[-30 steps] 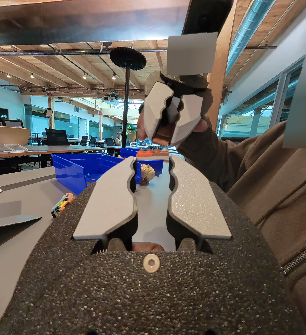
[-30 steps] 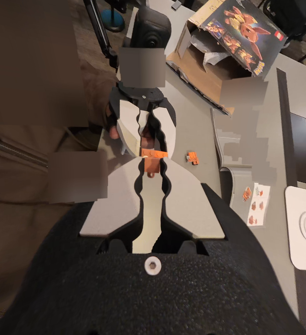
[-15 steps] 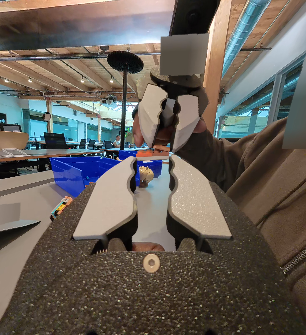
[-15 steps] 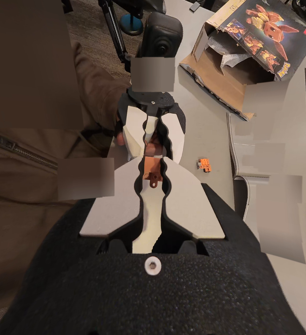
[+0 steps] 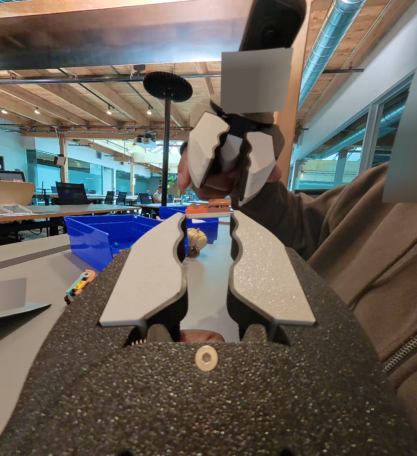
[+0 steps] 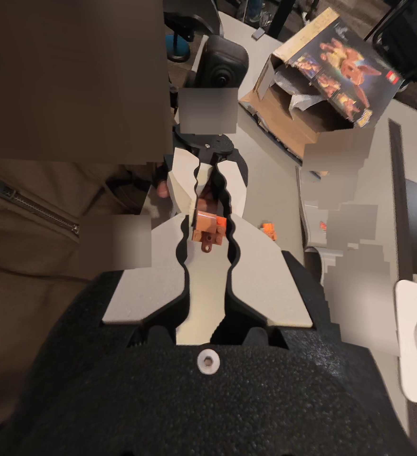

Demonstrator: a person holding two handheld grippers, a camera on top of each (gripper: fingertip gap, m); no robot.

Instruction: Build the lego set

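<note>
Left gripper [image 5: 208,216] held level above table, fingers parted round small brick stack, tips pinching its ends. Right gripper [image 5: 221,195] above, pointing down at left's tips, jaws apart, gripping nothing. Bare fingers [image 5: 184,172] wrapped round right gripper body; brown sleeve [image 5: 326,222] behind.

Small orange-and-brown brick assembly [image 5: 208,211]: only its edge shows in the left wrist view, underside hidden; whether the right gripper [image 6: 208,217] touches it cannot be told. Deep blue plastic bin [image 5: 98,234]: near corner hidden behind the left gripper's finger. Tan rounded brick figure [image 5: 196,240]: partly hidden by that finger, details too small. Torn printed cardboard box [image 6: 326,74]: motion-blurred. White moulded tray [image 6: 414,345]: cut off at the right edge.
</note>
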